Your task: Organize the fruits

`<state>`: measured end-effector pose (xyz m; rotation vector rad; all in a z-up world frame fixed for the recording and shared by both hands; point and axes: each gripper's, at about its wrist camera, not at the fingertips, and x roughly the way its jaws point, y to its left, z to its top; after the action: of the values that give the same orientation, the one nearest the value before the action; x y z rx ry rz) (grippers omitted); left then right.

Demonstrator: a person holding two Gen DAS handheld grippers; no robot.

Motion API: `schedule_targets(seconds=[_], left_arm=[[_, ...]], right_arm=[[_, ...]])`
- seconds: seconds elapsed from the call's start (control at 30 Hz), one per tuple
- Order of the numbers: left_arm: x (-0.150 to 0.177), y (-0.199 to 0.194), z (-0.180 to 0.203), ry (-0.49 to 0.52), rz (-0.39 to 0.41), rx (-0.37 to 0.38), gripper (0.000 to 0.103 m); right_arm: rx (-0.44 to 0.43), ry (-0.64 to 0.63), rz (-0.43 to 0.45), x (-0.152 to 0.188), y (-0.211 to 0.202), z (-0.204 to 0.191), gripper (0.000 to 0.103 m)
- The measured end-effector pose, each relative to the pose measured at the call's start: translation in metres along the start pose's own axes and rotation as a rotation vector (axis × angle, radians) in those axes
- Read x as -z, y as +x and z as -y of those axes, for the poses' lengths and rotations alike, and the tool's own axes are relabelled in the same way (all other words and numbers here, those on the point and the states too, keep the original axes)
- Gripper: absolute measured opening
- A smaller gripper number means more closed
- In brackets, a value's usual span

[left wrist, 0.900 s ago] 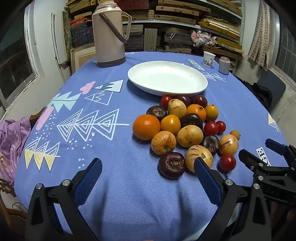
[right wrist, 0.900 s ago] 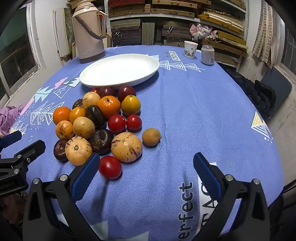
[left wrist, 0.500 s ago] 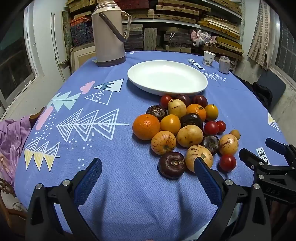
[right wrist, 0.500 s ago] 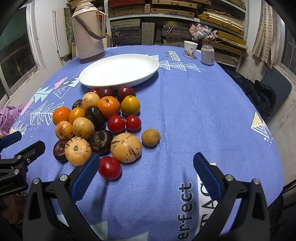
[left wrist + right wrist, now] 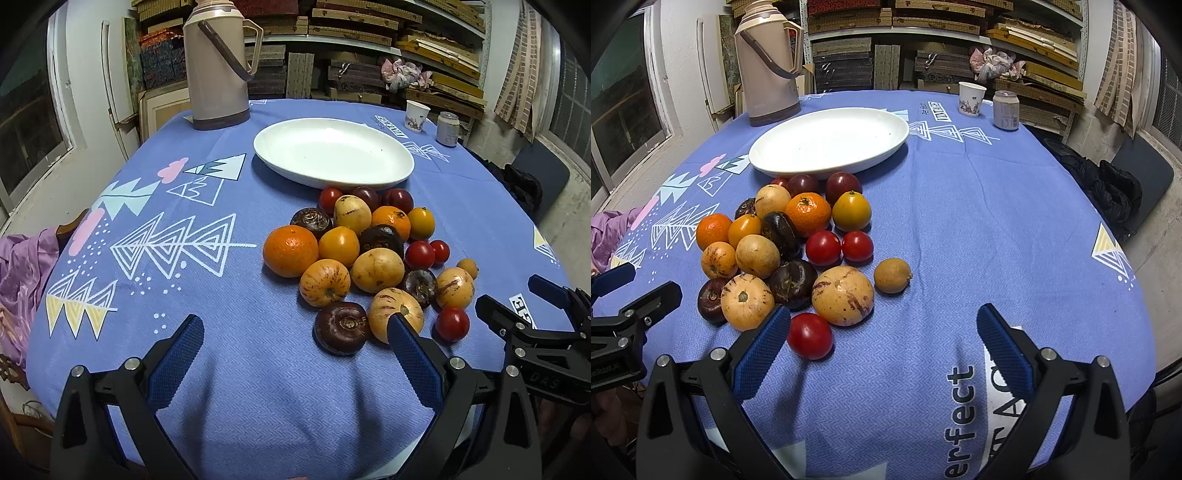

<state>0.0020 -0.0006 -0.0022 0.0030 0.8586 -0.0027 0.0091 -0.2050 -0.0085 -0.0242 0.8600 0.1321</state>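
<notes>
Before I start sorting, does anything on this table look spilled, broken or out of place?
Nothing looks spilled or damaged. The fruits lie in a loose pile directly on the blue tablecloth, while the white plate just behind them holds none. One small brown fruit sits slightly apart on the pile's right. Both grippers are open.
</notes>
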Motion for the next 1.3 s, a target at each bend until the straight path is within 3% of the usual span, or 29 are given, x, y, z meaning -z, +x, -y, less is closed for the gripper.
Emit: schedule_targets(seconds=[1.3], left_arm=[[0.0051,0.0023,-0.0039,-0.032,-0.017,0.006,0.1]], right_arm=[[-0.001,0.001,-0.003,0.0014,0.0017,-0.002,0.099]])
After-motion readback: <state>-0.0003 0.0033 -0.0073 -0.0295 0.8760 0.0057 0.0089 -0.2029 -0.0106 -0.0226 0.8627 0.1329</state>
